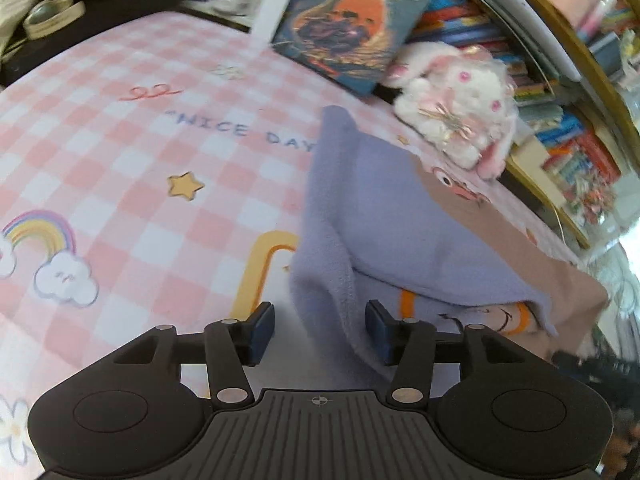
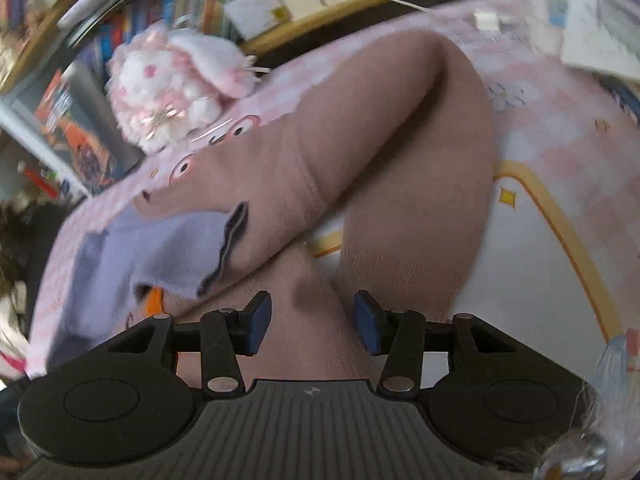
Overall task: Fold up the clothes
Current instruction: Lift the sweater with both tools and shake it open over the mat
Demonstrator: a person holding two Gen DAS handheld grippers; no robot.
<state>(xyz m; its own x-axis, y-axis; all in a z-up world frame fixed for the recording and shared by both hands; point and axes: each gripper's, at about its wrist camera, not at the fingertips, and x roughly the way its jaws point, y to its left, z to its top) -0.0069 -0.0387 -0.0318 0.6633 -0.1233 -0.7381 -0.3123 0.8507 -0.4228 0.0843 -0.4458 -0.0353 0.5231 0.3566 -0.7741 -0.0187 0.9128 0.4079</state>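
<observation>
Garment (image 1: 400, 232), lilac over tan, lies folded and rumpled on the checked sheet (image 1: 120, 160); both grippers' fingers released.

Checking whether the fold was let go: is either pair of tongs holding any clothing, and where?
Nothing is held. The left tongs stand open over the purple garment; the right tongs stand open over the brown garment.

Left fingers (image 1: 264, 332): set apart over the bedsheet (image 1: 120, 168); garment (image 1: 380, 232) lies ahead, reaching the right one.
Right fingers (image 2: 258, 322): garment sleeve (image 2: 400, 168) is draped between and ahead.
Plush toy (image 1: 456, 120): placed beyond the garment, before the bookshelf (image 1: 568, 128).
</observation>
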